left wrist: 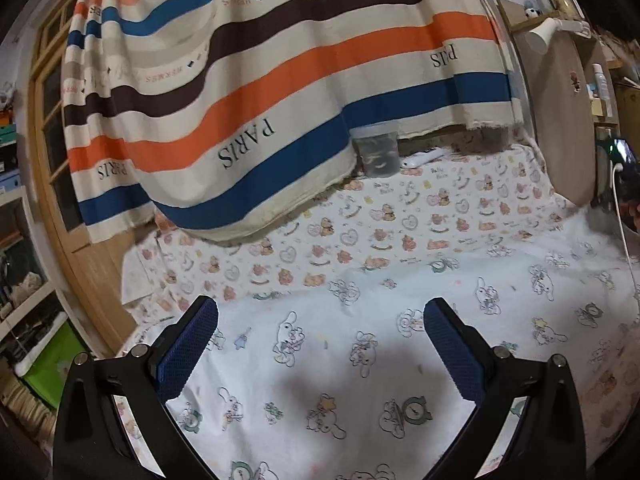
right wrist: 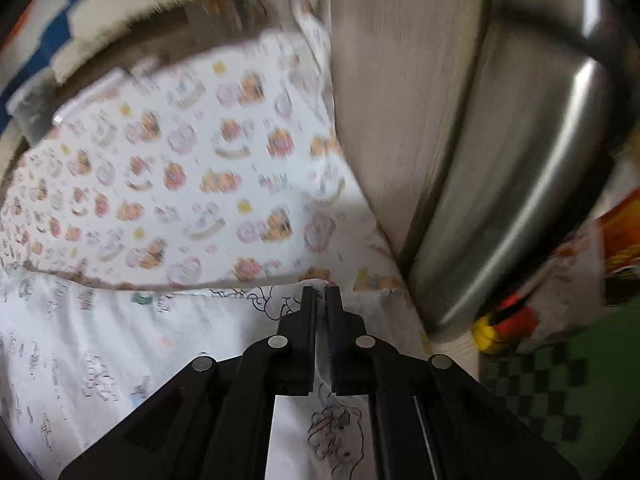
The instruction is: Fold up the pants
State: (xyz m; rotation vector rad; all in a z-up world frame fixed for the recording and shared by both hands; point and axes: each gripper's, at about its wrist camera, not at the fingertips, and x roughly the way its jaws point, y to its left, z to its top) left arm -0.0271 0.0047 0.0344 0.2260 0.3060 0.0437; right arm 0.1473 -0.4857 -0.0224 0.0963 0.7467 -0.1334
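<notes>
Nearest the lens, the right gripper [right wrist: 320, 292] is seen with jaws pressed together, apparently pinching an edge of the white cartoon-print pants [right wrist: 120, 340], though blur leaves this uncertain. The left gripper [left wrist: 320, 320] is held spread above them. The pants are laid on the bear-print bedsheet [left wrist: 400, 220]; most folding seems left.

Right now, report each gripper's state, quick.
Left gripper: open, empty, above the white cartoon-print cloth.
Right gripper: shut; whether it pinches the cloth edge cannot be told.
</notes>
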